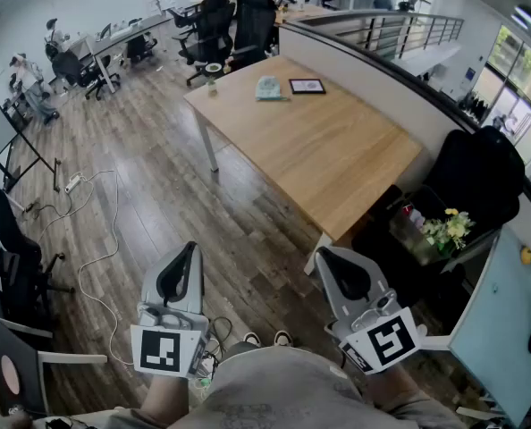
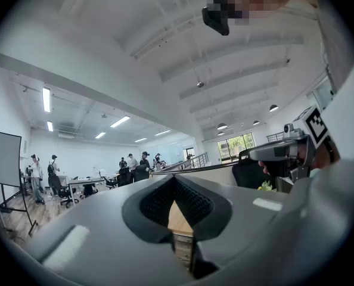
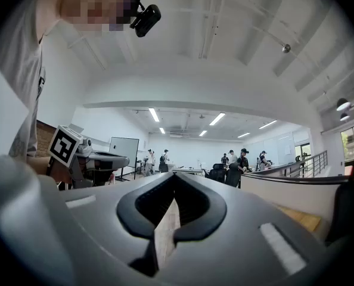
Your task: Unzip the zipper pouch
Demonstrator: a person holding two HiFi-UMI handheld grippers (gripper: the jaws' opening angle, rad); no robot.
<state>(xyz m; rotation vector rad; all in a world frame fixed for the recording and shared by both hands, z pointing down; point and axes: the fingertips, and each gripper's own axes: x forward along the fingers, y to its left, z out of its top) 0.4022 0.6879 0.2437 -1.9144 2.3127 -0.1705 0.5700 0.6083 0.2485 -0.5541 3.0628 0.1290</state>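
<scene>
Open-plan office, dark wood-plank floor underfoot, light wooden table with white legs standing well ahead of both grippers. Holds left gripper and right gripper side by side close to the body, level, pointing forward toward that table. Shows both pairs of jaws pressed fully together in the gripper views, nothing pinched between them. Reads as a carry or ready pose: closed and empty because nothing is within reach.

Puts the small pale teal soft zipper pouch flat on the far end of the table, far ahead of the grippers and roughly between their two lines, untouched. Places a black-framed white card just beside the pouch on the right gripper's side, and a small round cup-like item at the table corner on the left gripper's side, too small to identify. Cannot make out the zipper or pull tab from here.

Judged as not begun: needs a walk-up first, then probably one gripper pinning the pouch body while the other takes the pull. Risks the light pouch sliding on smooth wood if left unpinned.
</scene>
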